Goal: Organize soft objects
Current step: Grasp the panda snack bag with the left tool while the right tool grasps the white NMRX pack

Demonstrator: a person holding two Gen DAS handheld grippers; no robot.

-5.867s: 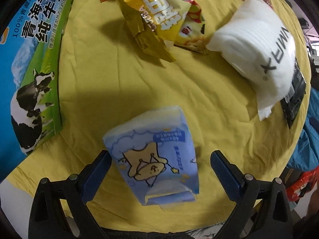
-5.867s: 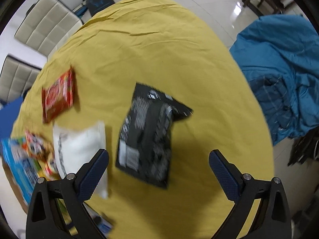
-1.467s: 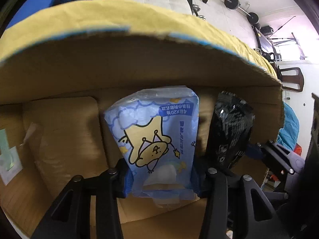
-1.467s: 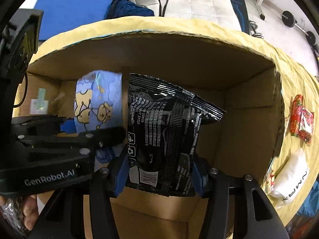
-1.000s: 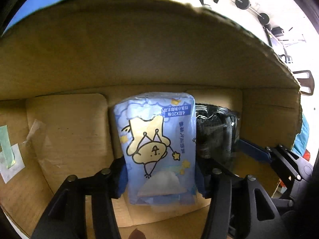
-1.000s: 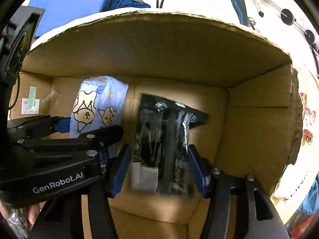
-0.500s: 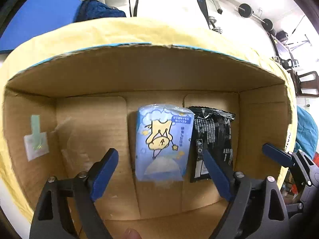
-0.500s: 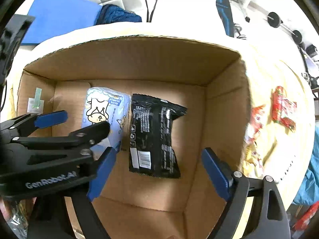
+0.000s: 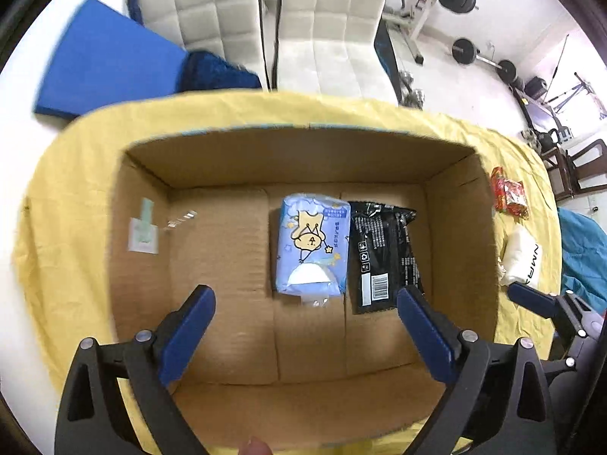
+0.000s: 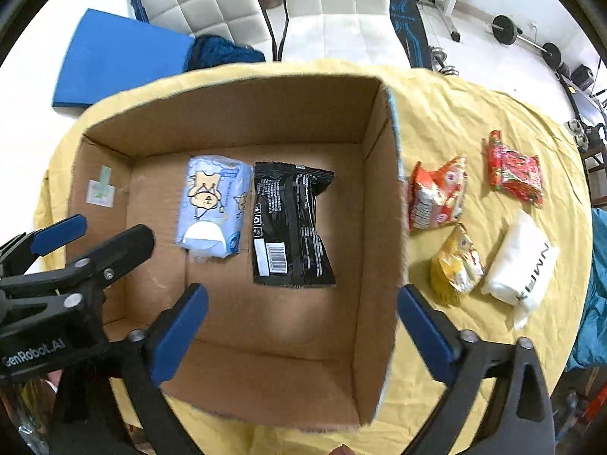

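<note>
A light-blue tissue pack with a cartoon (image 9: 313, 244) (image 10: 212, 204) and a black snack bag (image 9: 385, 256) (image 10: 290, 223) lie side by side on the floor of an open cardboard box (image 9: 144, 235) (image 10: 379, 227). My left gripper (image 9: 305, 311) is open and empty above the box. My right gripper (image 10: 301, 307) is open and empty above the box's right wall. On the yellow cloth right of the box lie a white pack (image 10: 521, 261) (image 9: 521, 259), a yellow snack bag (image 10: 457, 261) and two red snack bags (image 10: 438, 193) (image 10: 514, 172).
The box stands on a round table with a yellow cloth (image 10: 455, 113). White chairs (image 10: 265, 7), a blue mat (image 10: 121, 57) and gym weights stand behind the table. A blue garment (image 9: 580, 250) hangs at the right edge.
Both grippers opened, let go of the tissue pack and the black bag in the box, and have pulled back and up. The right gripper has shifted right.
</note>
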